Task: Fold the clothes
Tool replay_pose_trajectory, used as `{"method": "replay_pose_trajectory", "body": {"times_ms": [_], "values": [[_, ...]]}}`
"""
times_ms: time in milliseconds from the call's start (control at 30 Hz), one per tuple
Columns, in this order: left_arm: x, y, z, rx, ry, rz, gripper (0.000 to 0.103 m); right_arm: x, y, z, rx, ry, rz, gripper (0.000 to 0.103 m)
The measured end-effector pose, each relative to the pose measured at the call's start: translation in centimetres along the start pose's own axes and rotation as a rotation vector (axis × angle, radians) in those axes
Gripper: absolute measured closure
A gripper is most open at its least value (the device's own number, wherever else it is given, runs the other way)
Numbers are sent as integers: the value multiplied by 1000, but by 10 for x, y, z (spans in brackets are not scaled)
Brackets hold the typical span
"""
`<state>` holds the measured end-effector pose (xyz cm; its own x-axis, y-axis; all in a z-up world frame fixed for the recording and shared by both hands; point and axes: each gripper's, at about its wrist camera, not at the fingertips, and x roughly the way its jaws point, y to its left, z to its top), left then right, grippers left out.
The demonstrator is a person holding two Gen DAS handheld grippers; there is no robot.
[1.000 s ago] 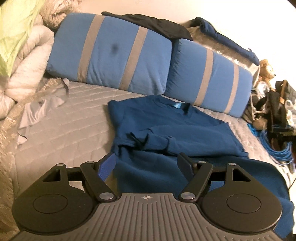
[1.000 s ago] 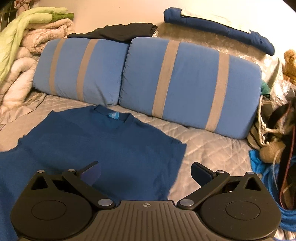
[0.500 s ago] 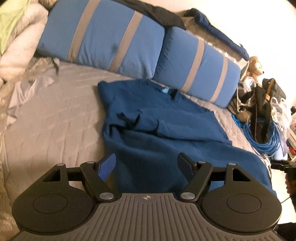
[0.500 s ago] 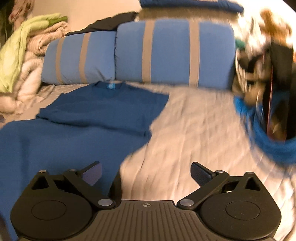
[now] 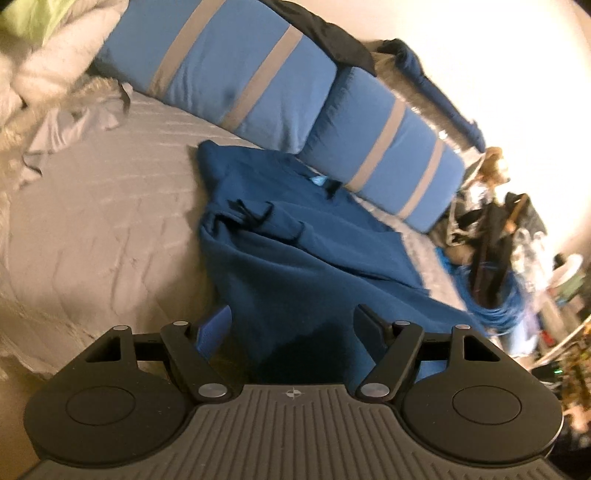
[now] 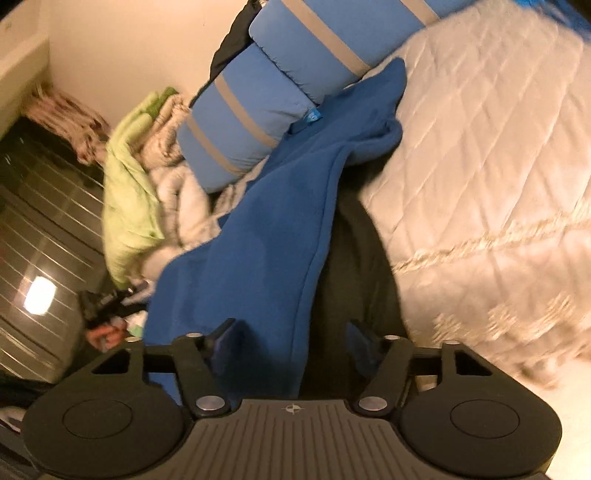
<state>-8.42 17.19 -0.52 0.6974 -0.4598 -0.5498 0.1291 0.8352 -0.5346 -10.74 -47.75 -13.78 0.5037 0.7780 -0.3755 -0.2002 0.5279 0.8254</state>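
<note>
A dark blue shirt lies spread on the grey quilted bed, collar toward the pillows, one sleeve folded in across the chest. My left gripper hovers open over the shirt's lower part, cloth under and between its fingers but not pinched. In the right wrist view the picture is rolled sideways. The shirt runs as a long band down to my right gripper. Its jaws are closing with the shirt's edge between them, beside the left finger, and the pads do not press on it.
Two blue pillows with grey stripes line the head of the bed, a black garment draped on top. Folded blankets, one green, are piled in the corner. A coil of blue cable and clutter sit beside the bed.
The right gripper swung down and rolled sideways to the shirt's edge, and its jaws narrowed around the cloth. The left gripper tilted and moved in a little over the shirt's lower part.
</note>
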Motion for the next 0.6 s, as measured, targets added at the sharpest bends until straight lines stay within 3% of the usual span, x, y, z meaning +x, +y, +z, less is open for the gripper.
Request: {"method": "replay_pose_trajectory", "body": {"times_ms": [133, 233, 300, 333, 600], "values": [[-2, 13, -16, -104, 8, -99, 31, 1, -11, -7, 71, -23, 77, 54], [-5, 21, -26, -162, 12, -157, 31, 3, -16, -11, 111, -42, 115, 67], [-10, 25, -31, -184, 8, -182, 31, 2, -17, -12, 129, -55, 136, 88], [-12, 27, -33, -195, 6, -189, 31, 1, -17, -12, 134, -58, 148, 91], [-9, 43, -64, -323, 1, -250, 31, -13, -8, -5, 103, -55, 156, 94]]}}
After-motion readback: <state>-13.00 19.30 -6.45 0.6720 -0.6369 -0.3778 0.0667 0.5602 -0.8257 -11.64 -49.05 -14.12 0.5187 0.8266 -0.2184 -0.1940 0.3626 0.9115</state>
